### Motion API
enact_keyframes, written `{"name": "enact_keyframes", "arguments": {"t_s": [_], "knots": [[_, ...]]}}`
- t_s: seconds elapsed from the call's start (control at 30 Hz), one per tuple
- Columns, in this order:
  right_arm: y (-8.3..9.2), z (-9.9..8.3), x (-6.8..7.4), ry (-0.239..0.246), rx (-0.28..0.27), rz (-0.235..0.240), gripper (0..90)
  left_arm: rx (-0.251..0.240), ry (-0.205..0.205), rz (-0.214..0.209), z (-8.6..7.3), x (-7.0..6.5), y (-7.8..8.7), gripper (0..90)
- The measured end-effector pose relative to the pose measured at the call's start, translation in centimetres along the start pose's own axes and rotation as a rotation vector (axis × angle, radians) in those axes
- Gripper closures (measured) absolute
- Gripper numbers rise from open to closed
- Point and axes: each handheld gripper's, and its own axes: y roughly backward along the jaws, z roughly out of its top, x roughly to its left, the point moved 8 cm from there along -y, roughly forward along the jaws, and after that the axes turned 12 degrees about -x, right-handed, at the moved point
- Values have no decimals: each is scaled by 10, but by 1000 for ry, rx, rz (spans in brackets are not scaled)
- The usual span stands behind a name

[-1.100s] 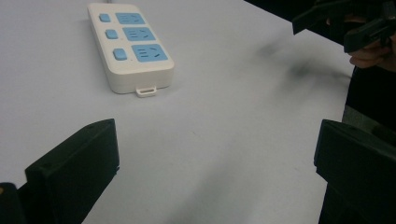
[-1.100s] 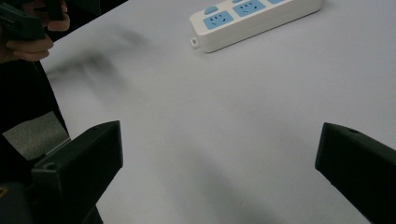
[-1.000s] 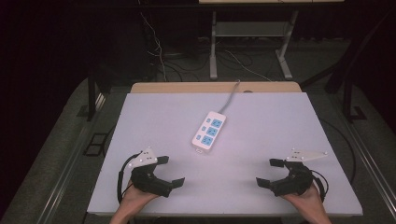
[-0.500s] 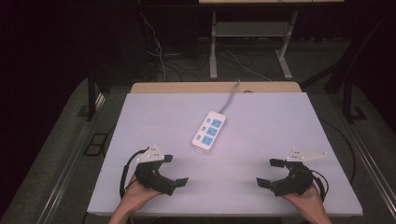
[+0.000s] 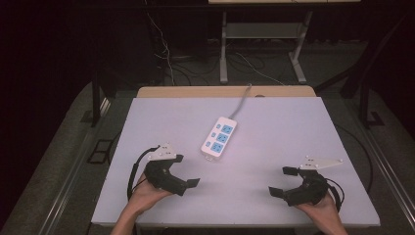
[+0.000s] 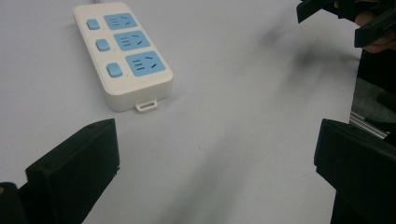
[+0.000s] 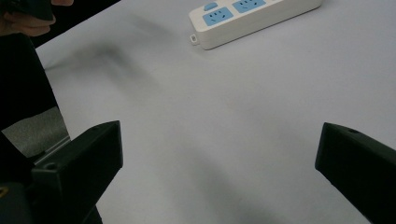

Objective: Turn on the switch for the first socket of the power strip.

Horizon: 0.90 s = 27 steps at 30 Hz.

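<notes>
At centre frame, a white power strip (image 5: 219, 138) with blue sockets is lying diagonally on the pale table (image 5: 274, 127), its grey cord (image 5: 242, 102) trailing toward the top edge. Lower left, the left gripper (image 5: 188, 170) is resting wide open, gripping nothing; lower right, the right gripper (image 5: 283, 180) is sitting likewise, well apart.

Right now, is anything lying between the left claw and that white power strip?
No. In the left gripper view, bare table separates the left claw from the power strip; the high view agrees.
</notes>
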Motion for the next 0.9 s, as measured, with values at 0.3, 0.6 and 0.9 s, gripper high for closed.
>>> {"name": "enact_keyframes", "arguments": {"t_s": [0.3,0.6,0.9], "knots": [[1,-1,0,2,1,0,4,8,-10,2,14,5,-6,0],[1,-1,0,1,1,2,4,10,-14,-6,27,11,-11,0],[1,-1,0,-1,-2,8,4,1,-26,-10,47,18,-17,0]]}}
